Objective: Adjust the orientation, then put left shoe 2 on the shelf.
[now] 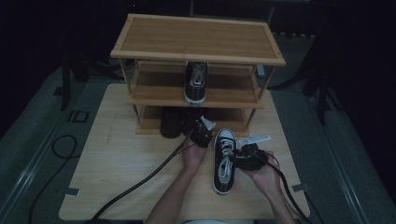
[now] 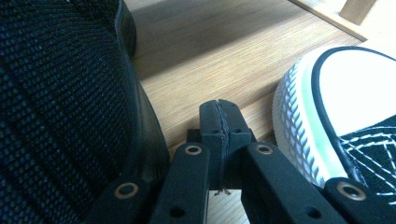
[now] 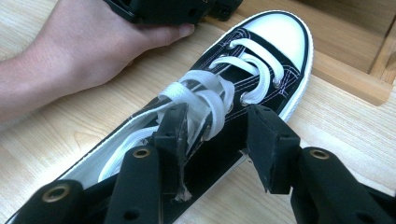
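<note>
A black-and-white lace-up sneaker (image 1: 223,163) lies on the table with its white toe cap (image 3: 278,25) towards the shoe rack (image 1: 198,39). My right gripper (image 3: 215,112) straddles the sneaker's side wall near the laces. One jaw is inside by the tongue and the other outside, with a gap at the outer pad, so it is open. In the high view the right gripper (image 1: 235,158) sits at the sneaker's right. My left gripper (image 2: 219,121) is shut and empty, low over the wood between a black mesh shoe (image 2: 56,102) and the sneaker's toe (image 2: 336,107).
The three-tier bamboo rack holds a matching sneaker (image 1: 196,83) on its middle shelf and dark shoes (image 1: 172,122) on the bottom shelf. Thick cables (image 1: 140,184) trail off the table's front. The person's left hand (image 3: 98,51) rests beside the sneaker.
</note>
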Action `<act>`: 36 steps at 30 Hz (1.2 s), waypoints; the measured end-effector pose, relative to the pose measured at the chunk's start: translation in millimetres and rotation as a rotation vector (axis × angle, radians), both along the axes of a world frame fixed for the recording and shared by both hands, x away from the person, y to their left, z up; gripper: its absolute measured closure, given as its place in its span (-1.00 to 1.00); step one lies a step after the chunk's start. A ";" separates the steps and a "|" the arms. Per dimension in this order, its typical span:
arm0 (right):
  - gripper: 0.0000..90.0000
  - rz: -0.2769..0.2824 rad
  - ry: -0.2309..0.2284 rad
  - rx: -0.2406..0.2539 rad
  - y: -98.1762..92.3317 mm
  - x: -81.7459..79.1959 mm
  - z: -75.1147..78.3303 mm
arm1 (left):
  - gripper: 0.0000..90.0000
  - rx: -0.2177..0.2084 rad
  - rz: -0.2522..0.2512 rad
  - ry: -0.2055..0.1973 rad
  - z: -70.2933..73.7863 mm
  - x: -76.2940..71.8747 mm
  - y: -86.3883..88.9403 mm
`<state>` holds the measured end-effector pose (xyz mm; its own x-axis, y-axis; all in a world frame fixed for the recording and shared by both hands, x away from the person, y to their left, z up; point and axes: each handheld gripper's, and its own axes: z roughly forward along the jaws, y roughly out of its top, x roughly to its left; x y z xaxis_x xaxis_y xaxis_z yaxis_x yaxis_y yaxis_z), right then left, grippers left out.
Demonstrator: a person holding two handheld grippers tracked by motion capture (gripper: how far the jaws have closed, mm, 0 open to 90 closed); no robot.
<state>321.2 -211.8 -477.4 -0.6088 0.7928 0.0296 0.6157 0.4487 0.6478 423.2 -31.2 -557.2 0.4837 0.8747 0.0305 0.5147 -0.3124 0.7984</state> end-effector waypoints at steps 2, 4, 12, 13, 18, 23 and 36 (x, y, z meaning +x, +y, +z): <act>0.30 0.000 0.004 -0.001 0.8 -0.6 -0.9 | 1.00 0.001 0.000 0.000 0.0 0.0 -0.1; 0.30 -0.001 0.006 -0.003 1.3 -1.2 -2.2 | 1.00 0.001 0.000 -0.002 -0.1 -0.1 -0.2; 0.29 0.015 0.028 -0.016 3.8 -1.1 -5.5 | 1.00 0.000 0.000 -0.001 -0.1 0.0 -0.2; 0.29 0.018 0.026 -0.023 4.6 -1.5 -5.6 | 1.00 0.001 0.001 0.000 0.0 -0.1 -0.1; 0.36 0.017 0.034 -0.037 6.8 -0.4 -8.1 | 1.00 -0.001 0.002 -0.001 -0.1 -0.1 -0.2; 0.66 0.007 0.041 -0.053 8.1 -1.0 -7.8 | 1.00 -0.001 0.002 0.000 0.0 -0.1 -0.2; 0.86 -0.021 0.013 -0.076 0.1 -4.1 -2.8 | 1.00 -0.006 0.002 0.003 0.0 0.3 0.6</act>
<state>317.1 -211.8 -480.2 -0.5923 0.8053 -0.0237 0.6333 0.4835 0.6043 423.5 -30.6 -557.2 0.4823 0.8757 0.0240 0.5176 -0.3070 0.7987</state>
